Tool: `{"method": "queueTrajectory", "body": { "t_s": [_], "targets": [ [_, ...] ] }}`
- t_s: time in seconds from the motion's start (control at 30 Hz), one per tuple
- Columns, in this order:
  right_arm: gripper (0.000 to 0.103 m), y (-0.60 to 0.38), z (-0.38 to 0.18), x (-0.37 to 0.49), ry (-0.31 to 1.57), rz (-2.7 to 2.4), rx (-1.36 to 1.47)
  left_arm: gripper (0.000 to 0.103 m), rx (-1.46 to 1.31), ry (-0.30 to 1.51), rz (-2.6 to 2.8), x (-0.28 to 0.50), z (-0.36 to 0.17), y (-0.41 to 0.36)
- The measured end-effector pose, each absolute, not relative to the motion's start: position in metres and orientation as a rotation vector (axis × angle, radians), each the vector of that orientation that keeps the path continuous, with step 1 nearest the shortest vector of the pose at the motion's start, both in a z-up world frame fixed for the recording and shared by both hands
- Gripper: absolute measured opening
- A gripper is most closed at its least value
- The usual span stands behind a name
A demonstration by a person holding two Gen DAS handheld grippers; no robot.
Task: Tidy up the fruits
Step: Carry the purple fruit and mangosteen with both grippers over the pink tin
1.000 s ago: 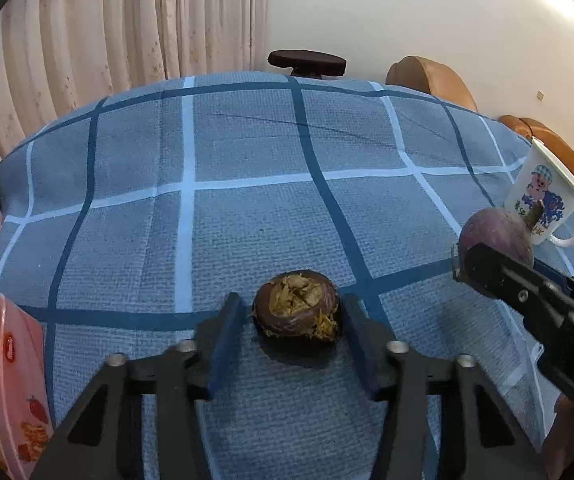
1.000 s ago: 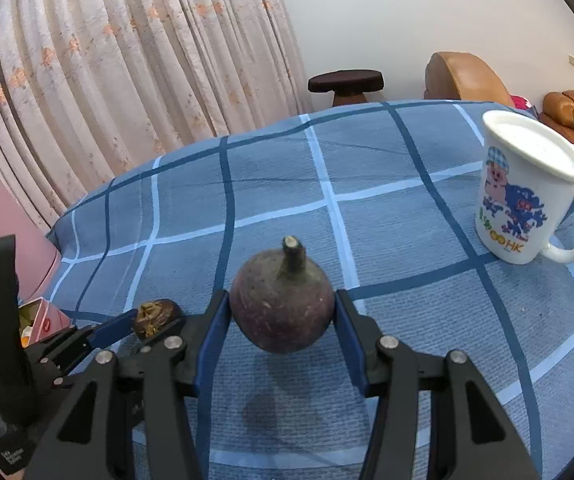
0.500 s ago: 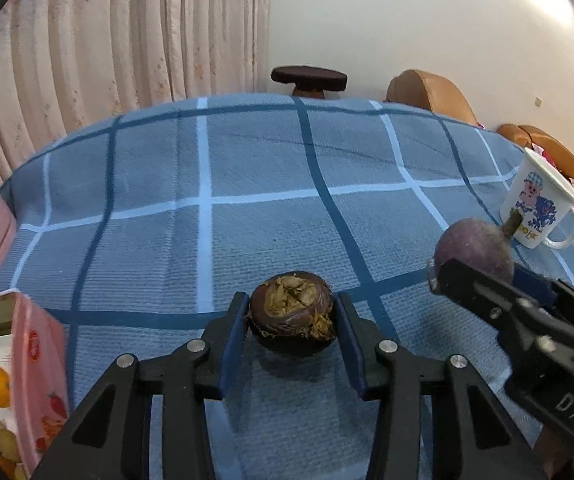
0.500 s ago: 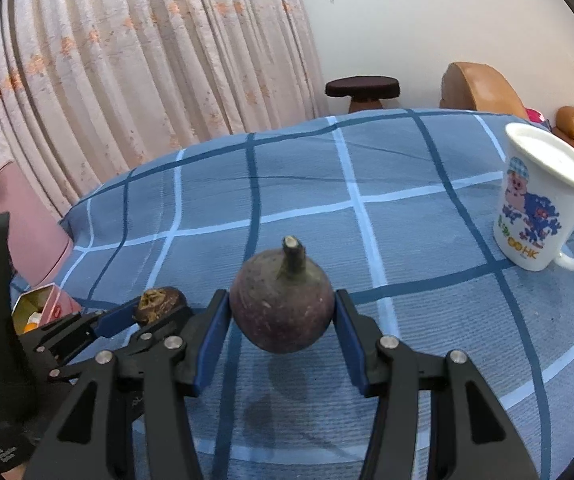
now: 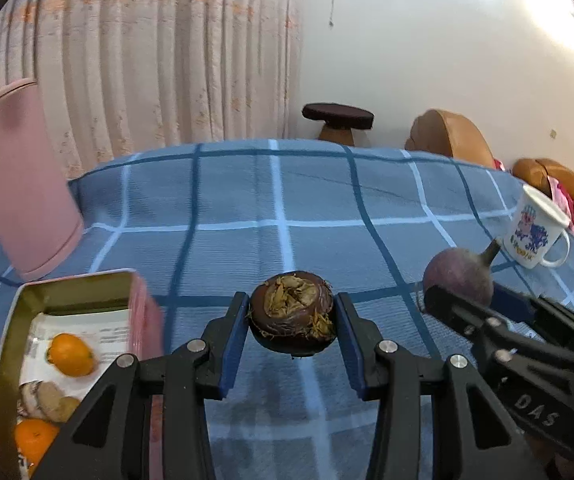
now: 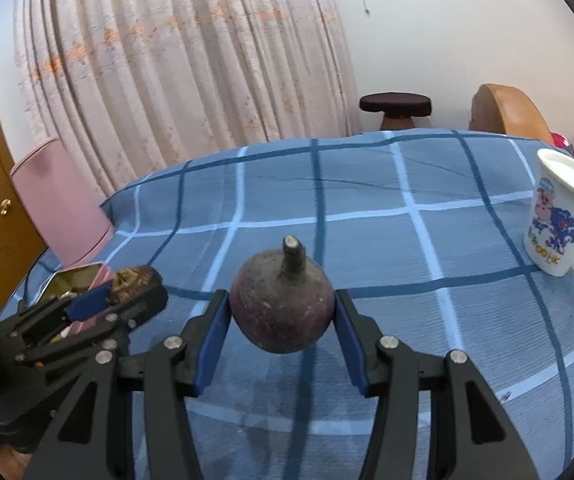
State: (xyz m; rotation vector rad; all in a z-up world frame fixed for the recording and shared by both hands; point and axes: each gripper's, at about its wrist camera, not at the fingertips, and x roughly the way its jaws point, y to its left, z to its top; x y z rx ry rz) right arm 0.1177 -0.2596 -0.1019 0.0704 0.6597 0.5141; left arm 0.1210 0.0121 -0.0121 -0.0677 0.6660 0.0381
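Your left gripper (image 5: 291, 326) squeezes a brown fruit with a dried top (image 5: 291, 322), up off the blue checked cloth (image 5: 287, 208). Your right gripper (image 6: 283, 314) hugs a purple mangosteen (image 6: 282, 308), stem up. The pink tin box (image 5: 67, 320) with oranges (image 5: 72, 354) sits low to the left, nearest your left gripper. A second ago both fruits were lower and the box was mostly hidden.

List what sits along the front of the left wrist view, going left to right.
Open tin with oranges → left gripper clamping the dark brown fruit → purple mangosteen held in the right gripper → white cartoon mug.
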Motion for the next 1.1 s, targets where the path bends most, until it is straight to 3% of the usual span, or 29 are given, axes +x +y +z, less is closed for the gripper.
{"method": "queueTrajectory", "body": {
  "t_s": [1.1],
  "targets": [
    [0.055, -0.13, -0.065, 0.055, 0.542, 0.759, -0.104, 0.045, -0.178, 0.568, 0.278, 0.047, 0.015, 0.14]
  ]
}}
